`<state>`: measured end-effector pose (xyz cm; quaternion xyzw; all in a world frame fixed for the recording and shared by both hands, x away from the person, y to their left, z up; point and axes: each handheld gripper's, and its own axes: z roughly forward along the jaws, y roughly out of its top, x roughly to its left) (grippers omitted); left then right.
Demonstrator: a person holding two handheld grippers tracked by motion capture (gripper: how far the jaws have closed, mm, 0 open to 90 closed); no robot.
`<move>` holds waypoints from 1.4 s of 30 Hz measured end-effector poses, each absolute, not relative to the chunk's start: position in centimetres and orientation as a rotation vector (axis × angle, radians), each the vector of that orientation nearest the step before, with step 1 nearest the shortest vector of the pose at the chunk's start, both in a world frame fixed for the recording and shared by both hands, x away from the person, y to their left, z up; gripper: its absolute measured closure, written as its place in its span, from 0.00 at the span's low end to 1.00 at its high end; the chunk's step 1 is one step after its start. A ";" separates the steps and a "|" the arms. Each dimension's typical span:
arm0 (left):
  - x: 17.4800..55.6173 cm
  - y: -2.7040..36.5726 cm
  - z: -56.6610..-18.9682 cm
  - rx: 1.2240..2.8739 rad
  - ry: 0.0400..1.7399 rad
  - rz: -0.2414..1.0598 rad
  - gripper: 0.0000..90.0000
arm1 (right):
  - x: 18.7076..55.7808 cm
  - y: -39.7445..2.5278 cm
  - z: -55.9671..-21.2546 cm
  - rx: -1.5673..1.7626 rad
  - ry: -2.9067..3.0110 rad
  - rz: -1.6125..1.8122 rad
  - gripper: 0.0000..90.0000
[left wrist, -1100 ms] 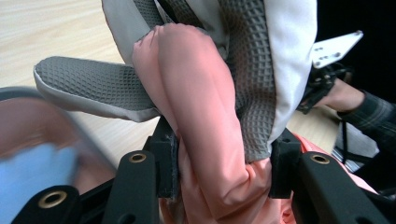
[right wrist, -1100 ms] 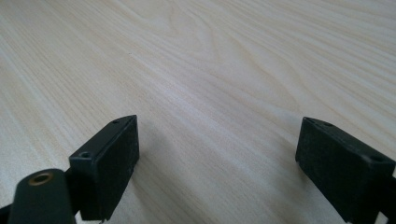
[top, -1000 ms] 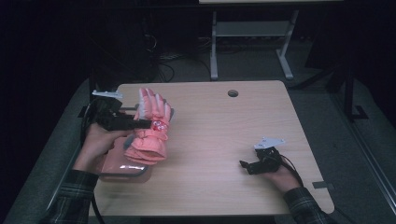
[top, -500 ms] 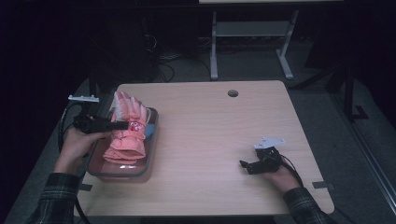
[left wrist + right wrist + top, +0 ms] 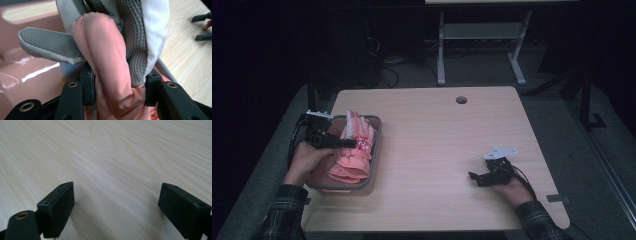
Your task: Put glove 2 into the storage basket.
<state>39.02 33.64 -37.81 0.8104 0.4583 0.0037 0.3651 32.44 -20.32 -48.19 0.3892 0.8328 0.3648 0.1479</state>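
Note:
A pink ski glove [image 5: 353, 155] with white fingers and a grey waffle-textured palm [image 5: 105, 50] hangs over a pink plastic bin [image 5: 374, 150] at the table's left edge. My left gripper [image 5: 353, 144] is shut on the glove, its jaws pinching the pink fabric [image 5: 112, 97] from both sides. The bin's glossy pink floor [image 5: 27, 75] lies below the glove. At the front right of the table my right gripper [image 5: 474, 178] rests open, nothing but bare wood between its jaws [image 5: 117, 205].
The light wooden table [image 5: 437, 140] has a round cable hole [image 5: 461, 100] near its far edge. A white-legged desk frame [image 5: 477, 45] stands on the dark floor beyond. The right gripper's jaws [image 5: 201, 27] show far off in the left gripper view.
The left gripper carried the glove leftward and down, from beside the bin to over and into it. The right gripper has stayed put.

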 end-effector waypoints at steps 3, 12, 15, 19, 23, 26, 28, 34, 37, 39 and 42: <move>39.1 33.3 -38.7 2.106 1.183 -0.008 0.61 | 32.4 -20.3 -48.2 1.119 2.396 1.049 0.14; 39.2 33.3 -40.6 2.104 1.200 -0.039 0.59 | 32.5 -20.3 -48.2 1.120 2.395 1.048 0.14; 39.3 33.5 -40.7 2.087 1.206 -0.051 0.53 | 32.5 -20.3 -48.2 1.121 2.395 1.048 0.14; 39.2 33.8 -40.4 2.064 1.209 -0.058 0.39 | 32.5 -20.3 -48.2 1.121 2.394 1.048 0.14; 38.9 34.0 -39.6 2.048 1.211 -0.025 0.25 | 32.5 -20.3 -48.2 1.121 2.394 1.048 0.14; 38.6 34.1 -39.0 2.038 1.212 0.007 0.17 | 32.5 -20.3 -48.2 1.121 2.395 1.048 0.14; 38.3 34.2 -38.6 2.030 1.211 0.029 0.16 | 32.5 -20.3 -48.2 1.122 2.395 1.049 0.14; 37.6 34.7 -37.2 2.015 1.206 0.108 0.15 | 32.5 -20.3 -48.2 1.122 2.395 1.048 0.14; 37.3 34.9 -36.2 2.005 1.188 0.142 0.15 | 32.5 -20.3 -48.2 1.121 2.394 1.048 0.14; 37.1 34.8 -35.5 1.995 1.173 0.163 0.15 | 32.5 -20.3 -48.2 1.121 2.395 1.048 0.14; 36.7 34.6 -34.4 1.986 1.137 0.192 0.15 | 32.5 -20.3 -48.2 1.121 2.395 1.048 0.14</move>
